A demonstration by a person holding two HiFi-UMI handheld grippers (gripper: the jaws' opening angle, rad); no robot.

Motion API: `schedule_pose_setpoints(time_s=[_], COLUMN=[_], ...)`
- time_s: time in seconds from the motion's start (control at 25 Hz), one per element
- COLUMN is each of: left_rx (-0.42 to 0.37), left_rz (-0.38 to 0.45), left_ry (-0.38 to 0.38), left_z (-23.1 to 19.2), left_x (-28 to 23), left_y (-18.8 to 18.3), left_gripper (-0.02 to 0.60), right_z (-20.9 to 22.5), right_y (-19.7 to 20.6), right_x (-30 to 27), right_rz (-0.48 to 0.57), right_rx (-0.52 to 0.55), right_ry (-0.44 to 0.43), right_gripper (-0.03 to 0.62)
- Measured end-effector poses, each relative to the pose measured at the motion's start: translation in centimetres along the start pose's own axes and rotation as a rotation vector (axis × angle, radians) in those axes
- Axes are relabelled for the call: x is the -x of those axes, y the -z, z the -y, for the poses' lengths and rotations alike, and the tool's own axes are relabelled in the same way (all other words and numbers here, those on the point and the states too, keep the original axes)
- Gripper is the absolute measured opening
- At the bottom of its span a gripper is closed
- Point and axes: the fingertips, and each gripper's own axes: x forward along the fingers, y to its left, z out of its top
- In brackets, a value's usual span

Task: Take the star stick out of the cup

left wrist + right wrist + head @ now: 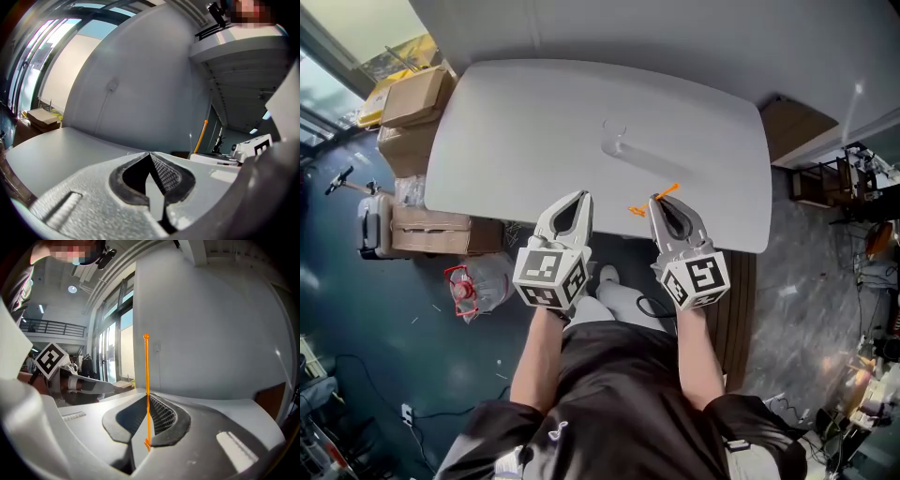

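A thin orange star stick [653,200] is pinched crosswise in my right gripper [655,201], its two ends sticking out on either side of the tips, above the near edge of the white table [534,112]. In the right gripper view the star stick [146,380] stands upright between the shut jaws of the right gripper [146,395], with its small star end at the bottom. A clear cup [616,142] stands near the table's middle, farther away and apart from both grippers. My left gripper [583,196] [150,154] hovers beside the right one, shut on nothing.
Cardboard boxes [414,97] are stacked left of the table, and another box [431,232] sits lower down beside it. A red-rimmed object [461,286] lies on the dark floor. A brown cabinet [794,126] stands at the table's right end. A grey wall runs behind the table.
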Motion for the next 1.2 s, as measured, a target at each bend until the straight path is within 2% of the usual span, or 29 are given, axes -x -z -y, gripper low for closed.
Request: schedule_pose_setpoints(time_s=[0.16, 0.52, 1.0, 1.2], left_rx=[-0.005, -0.011, -0.031, -0.047], left_rz=[-0.006, -0.007, 0.015, 0.013], left_ry=[-0.010, -0.028, -0.012, 0.006], left_z=[-0.3, -0.7, 0.6, 1.2], left_x=[0.8, 2.8, 3.2, 4.0], left_y=[0.4, 1.2, 0.6, 0.7], left_gripper=[0.003, 0.003, 0.003, 0.003], right_z=[-1.0, -3.1, -2.7, -3.8], right_y=[0.2, 0.8, 0.8, 0.5], right_x=[-0.1, -0.4, 0.1, 0.2], right_rz=[-0.011, -0.001, 0.032, 0.048], right_rx=[0.079, 0.050, -0.015, -0.023], right_ry=[-0.031, -0.072, -0.044, -0.046], right_gripper=[0.021, 0.021, 0.021, 0.021])
